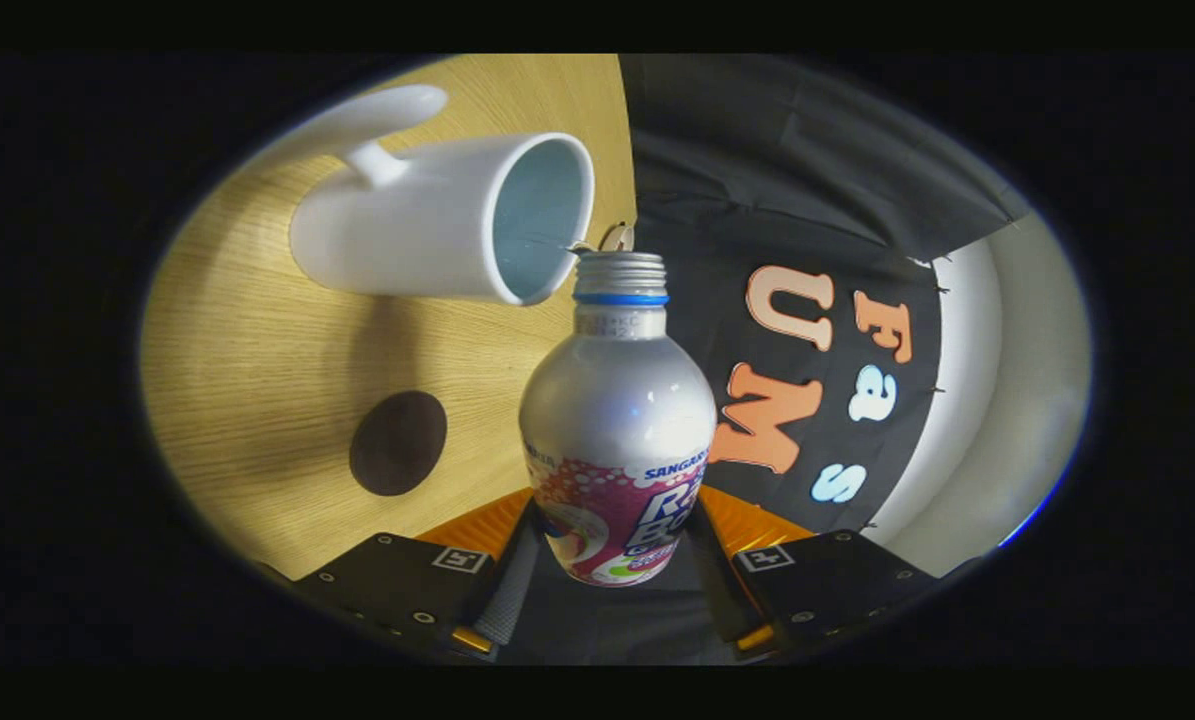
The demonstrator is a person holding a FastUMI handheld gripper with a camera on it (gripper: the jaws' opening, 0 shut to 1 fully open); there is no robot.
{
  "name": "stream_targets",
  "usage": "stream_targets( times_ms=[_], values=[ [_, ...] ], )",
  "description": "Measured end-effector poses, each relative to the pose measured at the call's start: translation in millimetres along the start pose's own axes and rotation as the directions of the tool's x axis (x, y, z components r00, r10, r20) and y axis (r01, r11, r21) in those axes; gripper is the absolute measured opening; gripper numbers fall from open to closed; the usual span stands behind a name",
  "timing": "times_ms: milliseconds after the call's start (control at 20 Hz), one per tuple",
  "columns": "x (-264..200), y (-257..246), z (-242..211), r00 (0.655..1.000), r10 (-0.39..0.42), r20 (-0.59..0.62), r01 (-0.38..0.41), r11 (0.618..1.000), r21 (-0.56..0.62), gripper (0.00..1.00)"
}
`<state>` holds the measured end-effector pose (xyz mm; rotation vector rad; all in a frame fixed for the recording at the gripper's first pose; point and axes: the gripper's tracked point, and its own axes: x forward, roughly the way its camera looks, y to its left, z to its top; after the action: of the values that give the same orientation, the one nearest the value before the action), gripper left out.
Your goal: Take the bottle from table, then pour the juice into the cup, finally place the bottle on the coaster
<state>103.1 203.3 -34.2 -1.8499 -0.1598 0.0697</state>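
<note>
The gripper (612, 560) is closed on the lower body of a silver aluminium juice bottle (617, 430), one finger pressing each side of its printed label, so the bottle sits squarely between them. The whole view is rolled, and the bottle's uncapped threaded neck with its blue ring points at the rim of a white handled cup (427, 225), its mouth just beside the cup's opening. The cup stands on the wooden tabletop (257, 330), and a dark round coaster (398, 443) lies on the wood near it, apart from both cup and bottle.
</note>
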Motion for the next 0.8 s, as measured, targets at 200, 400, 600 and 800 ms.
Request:
stream_targets(
  times_ms=[200,400,600,800],
  values=[
    [2,-6,-1,1.000,-0.002,-0.001,0.002,1.000,-0.006,0.75],
    [3,-13,0,1.000,-0.015,0.001,0.015,1.000,-0.011,0.75],
    [3,-18,0,1.000,-0.018,-0.002,0.018,1.000,-0.022,0.75],
    [4,-23,1,1.000,-0.022,0.000,0.022,0.999,-0.039,0.74]
  ],
)
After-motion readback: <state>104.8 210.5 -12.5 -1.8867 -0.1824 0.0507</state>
